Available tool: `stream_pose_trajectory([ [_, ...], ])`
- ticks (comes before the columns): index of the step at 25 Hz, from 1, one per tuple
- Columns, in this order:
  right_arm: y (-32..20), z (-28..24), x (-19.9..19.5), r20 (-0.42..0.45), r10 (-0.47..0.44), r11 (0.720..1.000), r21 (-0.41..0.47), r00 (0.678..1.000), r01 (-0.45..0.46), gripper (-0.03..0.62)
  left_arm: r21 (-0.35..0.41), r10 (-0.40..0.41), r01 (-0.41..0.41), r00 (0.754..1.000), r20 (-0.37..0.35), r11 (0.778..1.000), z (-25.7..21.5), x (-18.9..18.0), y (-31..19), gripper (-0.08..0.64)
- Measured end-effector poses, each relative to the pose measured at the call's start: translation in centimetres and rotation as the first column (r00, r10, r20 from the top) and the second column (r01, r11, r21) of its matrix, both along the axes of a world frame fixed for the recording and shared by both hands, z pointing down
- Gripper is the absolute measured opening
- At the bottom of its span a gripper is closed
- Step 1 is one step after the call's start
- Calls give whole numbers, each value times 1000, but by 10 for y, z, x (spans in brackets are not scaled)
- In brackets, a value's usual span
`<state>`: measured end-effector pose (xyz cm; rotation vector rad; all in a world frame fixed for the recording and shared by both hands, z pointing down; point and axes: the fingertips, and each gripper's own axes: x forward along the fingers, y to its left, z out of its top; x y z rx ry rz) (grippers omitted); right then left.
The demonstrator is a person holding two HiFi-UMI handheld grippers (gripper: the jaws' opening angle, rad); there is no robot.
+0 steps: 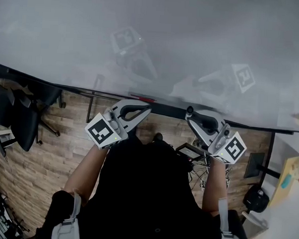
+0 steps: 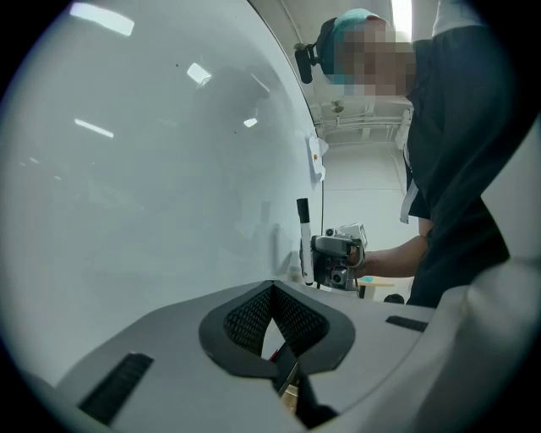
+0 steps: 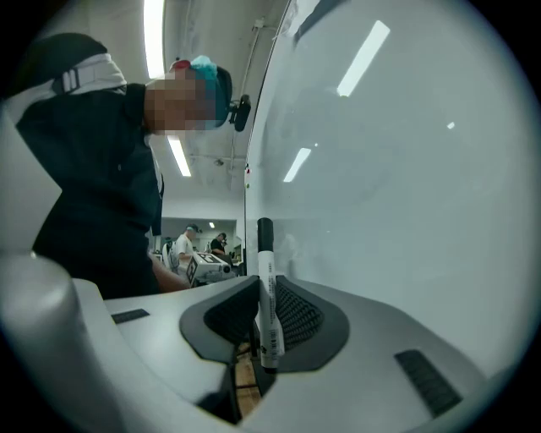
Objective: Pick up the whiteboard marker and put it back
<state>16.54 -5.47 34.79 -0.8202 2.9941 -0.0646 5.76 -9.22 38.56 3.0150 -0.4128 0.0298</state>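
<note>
The whiteboard marker [image 3: 267, 296], white with a black cap on top, stands upright between the jaws of my right gripper [image 3: 264, 283], which is shut on it close to the whiteboard [image 3: 397, 169]. The left gripper view shows the same marker [image 2: 303, 237] held in the right gripper [image 2: 338, 254] against the board. In the head view the right gripper [image 1: 190, 113] is at the board's black tray [image 1: 165, 108]. My left gripper [image 1: 146, 109] is beside it, jaws shut with nothing between them [image 2: 272, 292]. A red marker [image 1: 143, 98] lies on the tray.
The whiteboard [image 1: 154, 36] fills the top of the head view. Below it is wooden floor with a black office chair [image 1: 18, 113] at left, cables and a black bag [image 1: 256, 199] at right. People [image 3: 182, 245] stand far behind in the right gripper view.
</note>
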Motion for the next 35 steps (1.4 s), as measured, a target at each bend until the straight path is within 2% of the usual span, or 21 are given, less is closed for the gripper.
stream_pose_trajectory([
  [6,-10,17,-17,-160,40,999,-1,986,-40,71,-8,6,-6,1000,11,1000,7,0,1,12],
  [10,-17,42,-28,-292,55,998,19,955,-52,71,-22,6,-6,1000,11,1000,15,-5,-2,12],
  [14,-14,74,-19,-485,25,999,-7,874,-32,71,-37,-4,4,1000,14,999,15,0,-4,12],
  [17,-13,91,-14,-562,40,998,-23,826,-64,71,-63,-17,18,1000,22,998,19,1,-4,12],
  [20,-15,108,-14,-611,41,996,-34,791,-78,71,-62,-14,15,1000,23,998,23,2,-4,12],
  [24,-14,130,-16,-649,25,996,-48,761,-73,71,-78,-15,17,1000,26,997,29,5,-3,12],
  [30,-14,160,-28,-735,-6,997,-58,678,-54,70,-97,-16,20,999,46,995,38,-3,-1,12],
  [33,-14,173,-27,-751,-20,996,-75,661,-55,71,-106,-16,22,998,52,994,41,-4,0,12],
  [35,-14,180,-28,-749,-30,994,-90,662,-57,71,-107,-13,19,998,55,994,42,-4,0,12],
])
